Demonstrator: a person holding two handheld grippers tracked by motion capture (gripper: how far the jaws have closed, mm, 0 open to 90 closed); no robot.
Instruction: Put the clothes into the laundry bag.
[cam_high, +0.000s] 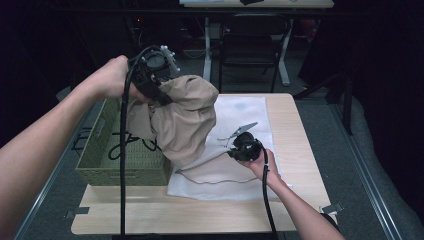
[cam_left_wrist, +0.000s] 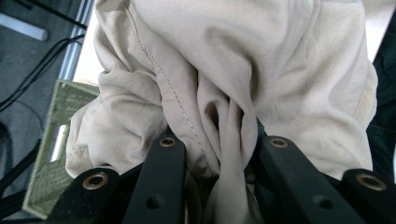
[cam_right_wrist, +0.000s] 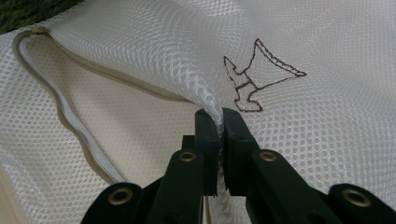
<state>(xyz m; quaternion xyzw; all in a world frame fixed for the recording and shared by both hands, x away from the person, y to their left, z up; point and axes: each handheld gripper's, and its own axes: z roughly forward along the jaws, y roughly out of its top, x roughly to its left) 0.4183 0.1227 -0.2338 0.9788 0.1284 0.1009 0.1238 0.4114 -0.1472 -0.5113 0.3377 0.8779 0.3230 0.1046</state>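
Observation:
A beige garment (cam_high: 180, 120) hangs bunched from my left gripper (cam_high: 152, 87), which is shut on a thick fold of the garment (cam_left_wrist: 219, 140) above the table's left half. Its lower end rests at the zipped mouth of a white mesh laundry bag (cam_high: 235, 175) that lies flat on the table. My right gripper (cam_high: 234, 150) is shut on the bag's upper mesh layer (cam_right_wrist: 217, 116) and holds it pinched up, so the mouth with its beige zip (cam_right_wrist: 70, 116) gapes. An embroidered brown mark (cam_right_wrist: 257, 77) sits on the mesh just beyond the jaws.
A green woven basket (cam_high: 100, 172) stands at the table's left edge, with black cable lying in it. The wooden table (cam_high: 300, 150) shows bare along its front and right side. A chair and desk legs (cam_high: 250, 45) stand beyond the far edge.

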